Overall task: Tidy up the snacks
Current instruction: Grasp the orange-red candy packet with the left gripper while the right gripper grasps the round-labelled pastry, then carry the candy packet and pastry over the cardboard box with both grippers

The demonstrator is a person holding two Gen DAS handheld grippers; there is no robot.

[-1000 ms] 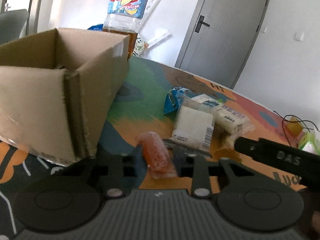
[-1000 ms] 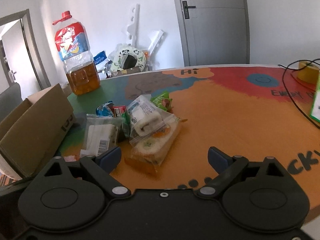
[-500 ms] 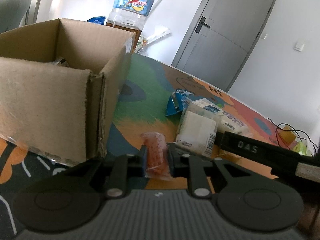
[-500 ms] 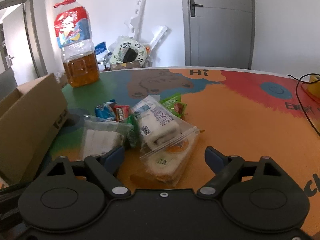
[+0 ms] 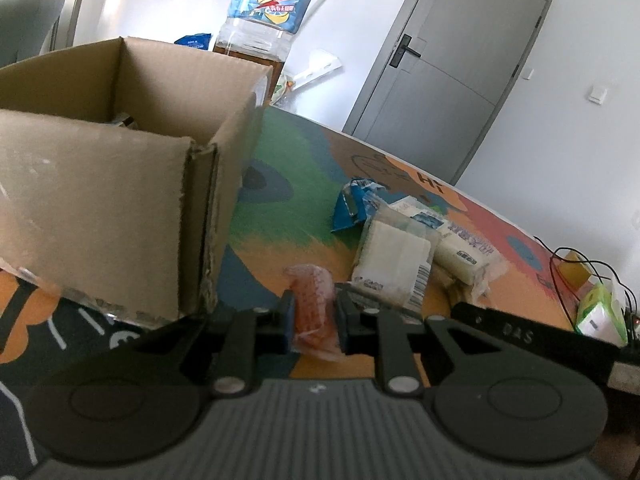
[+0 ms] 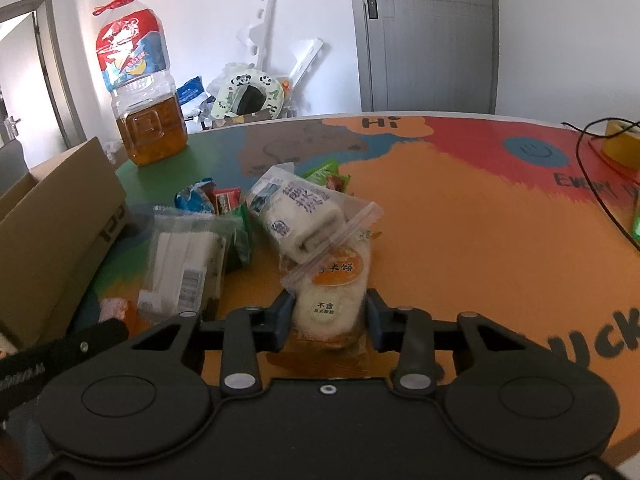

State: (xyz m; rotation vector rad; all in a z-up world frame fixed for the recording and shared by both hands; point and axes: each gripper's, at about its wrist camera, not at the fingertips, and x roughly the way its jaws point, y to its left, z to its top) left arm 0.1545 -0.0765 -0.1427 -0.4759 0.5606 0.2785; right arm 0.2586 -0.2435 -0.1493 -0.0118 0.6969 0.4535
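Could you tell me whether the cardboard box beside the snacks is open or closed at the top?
Open: the cardboard box shows no closed flaps, and its inner walls are visible.

A big clear jug (image 6: 141, 92) of amber drink with a red cap and a red-and-blue label stands at the far edge of the table (image 6: 460, 216), whose top is painted in orange, green and red patches with lettering. Behind it a grey door (image 6: 424, 36) is shut in a white wall. A black cable (image 6: 596, 184) loops across the table's right side beside a yellow tape roll (image 6: 622, 142)
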